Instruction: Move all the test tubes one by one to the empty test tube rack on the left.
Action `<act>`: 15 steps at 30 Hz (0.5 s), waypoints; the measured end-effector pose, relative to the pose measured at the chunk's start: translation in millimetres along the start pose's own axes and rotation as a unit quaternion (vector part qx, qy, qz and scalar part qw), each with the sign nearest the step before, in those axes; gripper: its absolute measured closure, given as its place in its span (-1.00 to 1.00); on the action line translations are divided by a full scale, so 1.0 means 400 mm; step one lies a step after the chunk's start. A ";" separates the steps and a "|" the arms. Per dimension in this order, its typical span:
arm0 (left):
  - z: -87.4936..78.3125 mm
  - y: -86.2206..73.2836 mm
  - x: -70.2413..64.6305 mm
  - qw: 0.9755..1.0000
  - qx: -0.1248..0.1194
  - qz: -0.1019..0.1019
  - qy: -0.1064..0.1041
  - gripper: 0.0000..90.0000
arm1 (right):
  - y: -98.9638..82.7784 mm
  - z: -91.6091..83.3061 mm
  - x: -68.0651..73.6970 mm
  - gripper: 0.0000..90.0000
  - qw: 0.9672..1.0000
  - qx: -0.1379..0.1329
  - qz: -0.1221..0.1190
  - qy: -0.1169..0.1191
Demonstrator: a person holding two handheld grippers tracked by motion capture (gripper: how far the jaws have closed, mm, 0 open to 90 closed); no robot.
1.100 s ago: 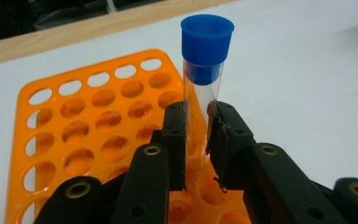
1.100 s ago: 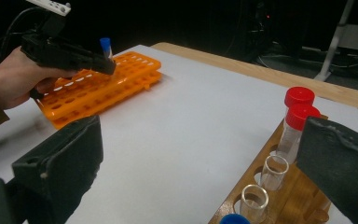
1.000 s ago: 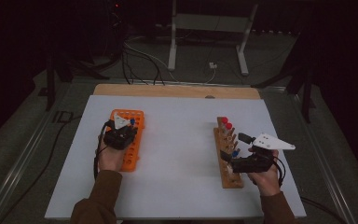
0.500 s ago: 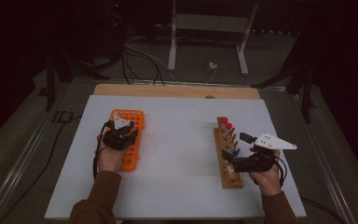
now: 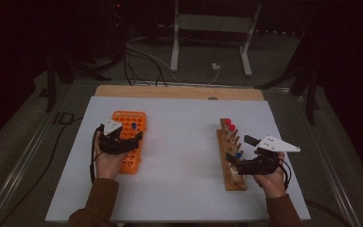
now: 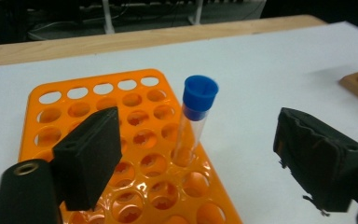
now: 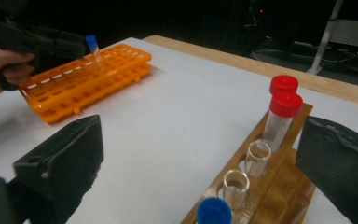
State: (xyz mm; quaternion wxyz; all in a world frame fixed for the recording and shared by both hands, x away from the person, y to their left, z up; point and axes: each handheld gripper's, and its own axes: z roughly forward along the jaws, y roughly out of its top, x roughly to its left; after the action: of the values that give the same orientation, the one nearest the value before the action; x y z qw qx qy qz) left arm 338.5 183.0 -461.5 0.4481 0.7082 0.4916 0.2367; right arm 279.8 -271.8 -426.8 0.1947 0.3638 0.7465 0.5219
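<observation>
Just let go of the blue tube (image 6: 196, 119) in the orange rack (image 6: 135, 163); left gripper (image 6: 205, 161) jaws just opened; right gripper (image 7: 200, 172) hangs open; next grab from the wooden rack (image 7: 279, 186).

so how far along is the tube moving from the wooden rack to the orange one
Done: one blue-capped tube stands in the orange rack; the left gripper, jaws just opened, stands clear of it. In hand: nothing; the right gripper hangs open over the wooden rack. Left: two red-capped tubes, another blue-capped one and two uncapped.
</observation>
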 end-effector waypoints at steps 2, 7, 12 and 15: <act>-0.008 -0.001 -0.003 1.000 -0.008 -0.003 -0.002 -0.94 | -0.004 0.000 -0.003 -0.94 1.000 0.003 -0.003 0.000; -0.026 -0.001 -0.011 1.000 -0.023 0.004 -0.009 -0.98 | -0.012 -0.003 -0.004 -0.93 1.000 0.014 -0.010 -0.002; -0.035 -0.006 -0.021 0.999 -0.029 0.002 -0.023 -0.98 | -0.026 -0.007 -0.007 -0.86 1.000 0.024 -0.015 -0.007; -0.041 -0.012 -0.028 0.999 -0.032 0.002 -0.026 -0.98 | -0.033 -0.010 -0.010 -0.80 0.999 0.028 -0.014 -0.008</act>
State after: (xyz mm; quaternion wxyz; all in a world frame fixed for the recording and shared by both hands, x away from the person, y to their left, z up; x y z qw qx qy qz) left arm 318.9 179.9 -456.5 0.4827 0.7006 0.4702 0.2345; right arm 275.3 -279.9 -437.7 0.1973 0.3630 0.7643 0.4952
